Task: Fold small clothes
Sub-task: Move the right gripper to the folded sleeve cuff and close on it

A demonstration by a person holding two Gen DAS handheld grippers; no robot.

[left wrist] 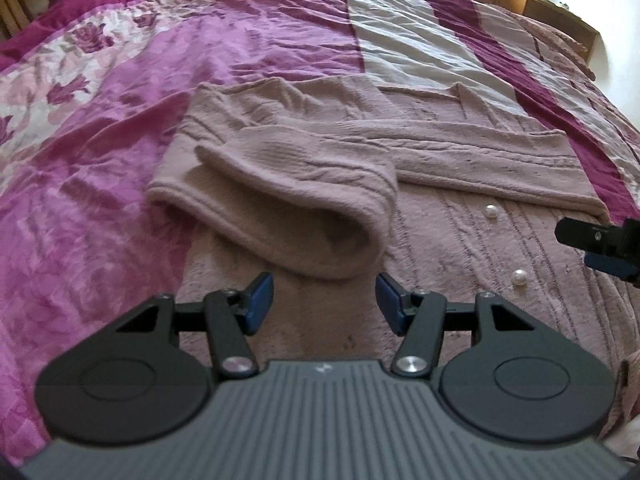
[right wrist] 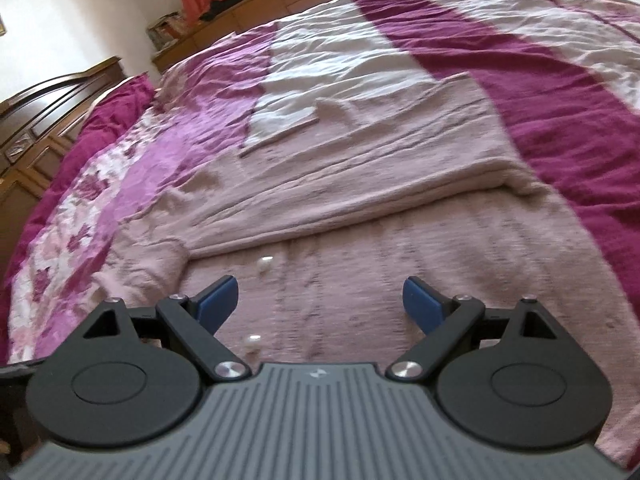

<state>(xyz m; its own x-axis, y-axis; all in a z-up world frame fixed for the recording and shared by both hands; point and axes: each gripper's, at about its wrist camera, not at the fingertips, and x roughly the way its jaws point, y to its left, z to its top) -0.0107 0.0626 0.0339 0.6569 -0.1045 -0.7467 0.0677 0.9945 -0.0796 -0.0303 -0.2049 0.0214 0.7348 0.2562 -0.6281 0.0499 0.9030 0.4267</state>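
My left gripper and right gripper, both spread empty, hover over the pink cardigan; sleeves already folded across ahead, body fold remaining.

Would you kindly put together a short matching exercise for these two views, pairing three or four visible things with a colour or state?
Things:
1. knitted cardigan
2. sleeve
3. pearl buttons
4. left gripper

Descriptions:
A. white and round
B. open, holding nothing
C. dusty pink, spread on the bed
D. folded across the body, cuff facing the camera

Pairs: 1-C, 2-D, 3-A, 4-B
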